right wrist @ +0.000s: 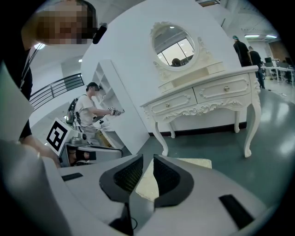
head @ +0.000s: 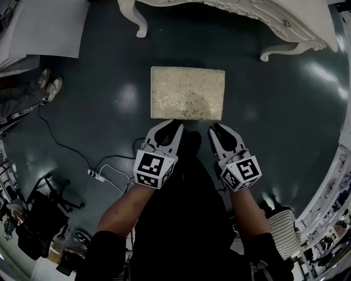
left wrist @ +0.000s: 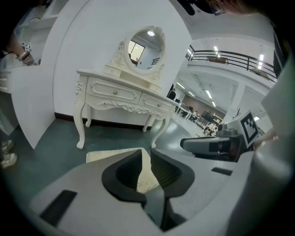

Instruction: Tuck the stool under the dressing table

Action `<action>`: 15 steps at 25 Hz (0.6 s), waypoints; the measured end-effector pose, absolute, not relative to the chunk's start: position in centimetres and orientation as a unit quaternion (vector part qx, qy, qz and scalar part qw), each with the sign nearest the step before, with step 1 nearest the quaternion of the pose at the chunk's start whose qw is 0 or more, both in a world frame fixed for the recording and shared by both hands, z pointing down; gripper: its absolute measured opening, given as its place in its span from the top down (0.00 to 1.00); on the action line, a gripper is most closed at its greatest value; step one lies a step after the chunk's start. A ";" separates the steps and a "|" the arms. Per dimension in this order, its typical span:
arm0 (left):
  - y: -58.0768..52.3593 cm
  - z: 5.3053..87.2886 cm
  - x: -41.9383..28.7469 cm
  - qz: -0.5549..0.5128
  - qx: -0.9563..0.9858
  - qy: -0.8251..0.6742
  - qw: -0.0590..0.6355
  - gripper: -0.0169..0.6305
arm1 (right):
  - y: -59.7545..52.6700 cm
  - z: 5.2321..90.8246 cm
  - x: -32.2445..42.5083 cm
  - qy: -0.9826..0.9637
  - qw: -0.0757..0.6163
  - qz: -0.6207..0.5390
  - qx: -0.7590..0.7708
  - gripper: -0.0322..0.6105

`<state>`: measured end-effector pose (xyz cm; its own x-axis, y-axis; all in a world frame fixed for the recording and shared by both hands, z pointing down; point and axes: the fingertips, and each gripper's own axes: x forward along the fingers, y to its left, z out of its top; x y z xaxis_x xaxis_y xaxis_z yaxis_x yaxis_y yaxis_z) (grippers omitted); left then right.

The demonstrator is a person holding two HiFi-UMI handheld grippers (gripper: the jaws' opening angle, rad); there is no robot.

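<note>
The stool (head: 187, 93) sits out in front of the dressing table (head: 263, 16). My left tongs (head: 173, 126) and right tongs (head: 216, 129) are a little apart, empty, by its near edge. I should push evenly, so it slides straight.

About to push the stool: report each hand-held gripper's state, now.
Left hand-held gripper: open a crack, holding nothing; the stool lies just ahead.
Right hand-held gripper: open a crack, holding nothing.
</note>
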<state>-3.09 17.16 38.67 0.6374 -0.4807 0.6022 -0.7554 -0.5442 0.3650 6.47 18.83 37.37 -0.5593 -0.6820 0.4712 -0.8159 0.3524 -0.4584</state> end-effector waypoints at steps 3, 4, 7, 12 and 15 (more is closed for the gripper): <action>17.2 41.9 -2.9 0.235 0.844 -0.358 0.322 0.87 | 18.9 40.6 6.6 -0.813 0.110 0.349 0.454 0.83; 17.2 43.0 -3.0 0.239 0.842 -0.358 0.324 0.87 | 18.9 41.6 6.6 -0.812 0.115 0.351 0.452 0.83; 17.0 45.9 -3.2 0.248 0.834 -0.366 0.329 0.86 | 18.8 45.0 7.1 -0.806 0.125 0.359 0.455 0.82; 17.3 51.4 -4.4 0.278 0.812 -0.390 0.334 0.85 | 19.3 50.6 8.8 -0.787 0.147 0.377 0.466 0.80; 17.3 54.3 -5.1 0.297 0.799 -0.401 0.336 0.83 | 19.7 53.6 9.5 -0.780 0.167 0.380 0.468 0.79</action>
<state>-5.14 17.30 54.32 0.5021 -0.4415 0.7436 -0.8402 -0.4527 0.2986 9.47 19.72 53.63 -0.5064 -0.6033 0.6161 -0.8570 0.2727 -0.4373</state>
